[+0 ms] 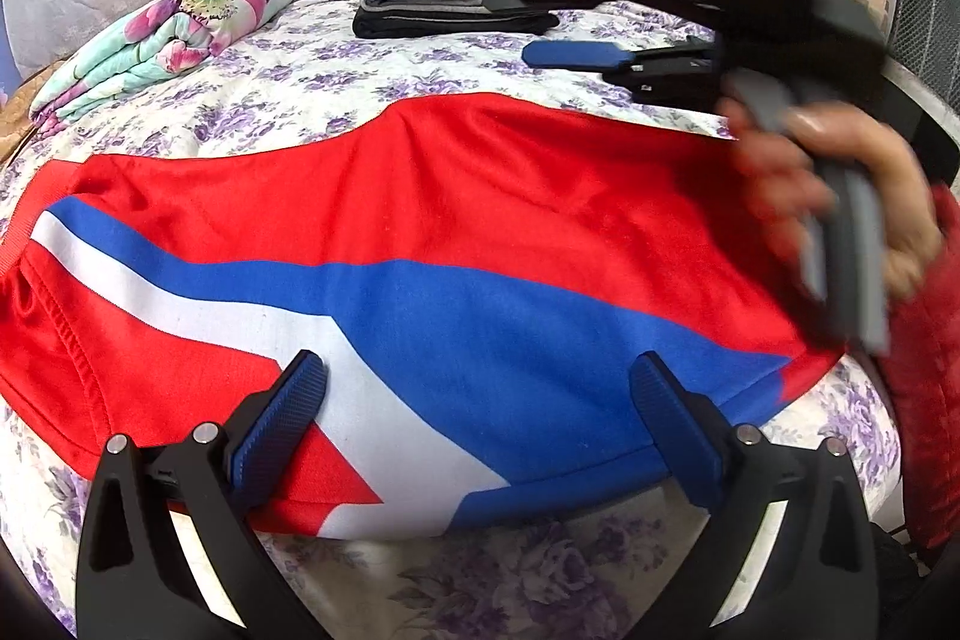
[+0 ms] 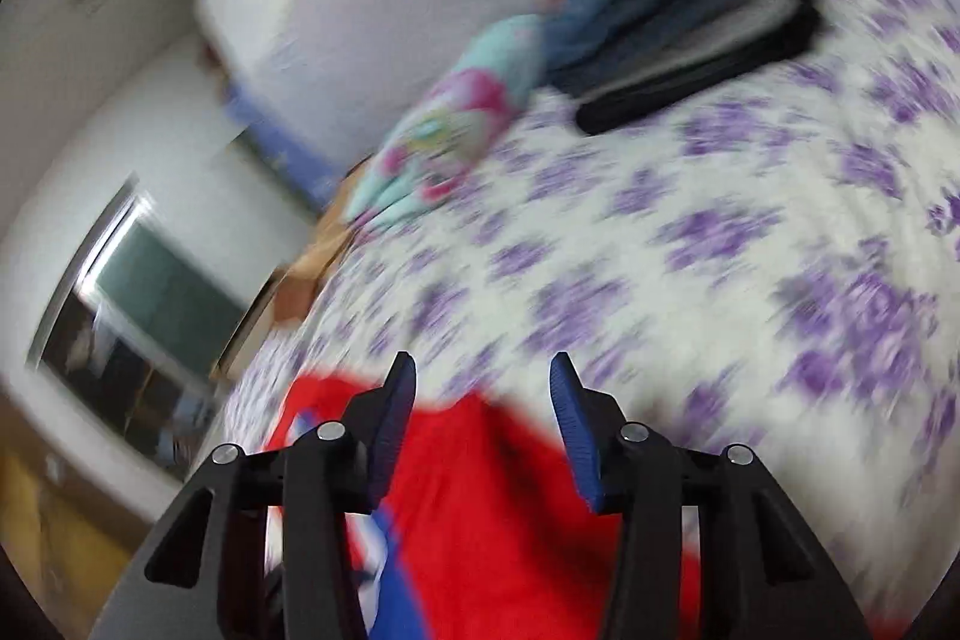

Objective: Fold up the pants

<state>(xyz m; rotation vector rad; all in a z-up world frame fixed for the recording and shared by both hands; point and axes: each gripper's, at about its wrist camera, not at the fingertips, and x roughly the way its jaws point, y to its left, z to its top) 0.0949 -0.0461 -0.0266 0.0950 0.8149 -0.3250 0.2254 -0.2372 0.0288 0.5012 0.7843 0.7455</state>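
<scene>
The left wrist view shows the red pants [image 1: 456, 196] spread flat on the bed [image 1: 336, 64], the left gripper [image 1: 477, 370] jaws wide and empty over their near edge. It alone shows a hand [image 1: 840, 196] holding the right gripper [image 1: 540, 28] above the pants. The blurred right wrist view shows that gripper's jaws partly apart, nothing between them.

The right wrist view is all smeared, so the stack of folded clothes [image 2: 678, 34] and the flowery blanket [image 2: 444, 124] look fuzzy. In the left wrist view, the red, white and blue pants [image 1: 420, 244] run off the left edge. The person's hand [image 1: 840, 196] on the right hand-held gripper [image 1: 540, 22] is blurry and covers their right end.
</scene>
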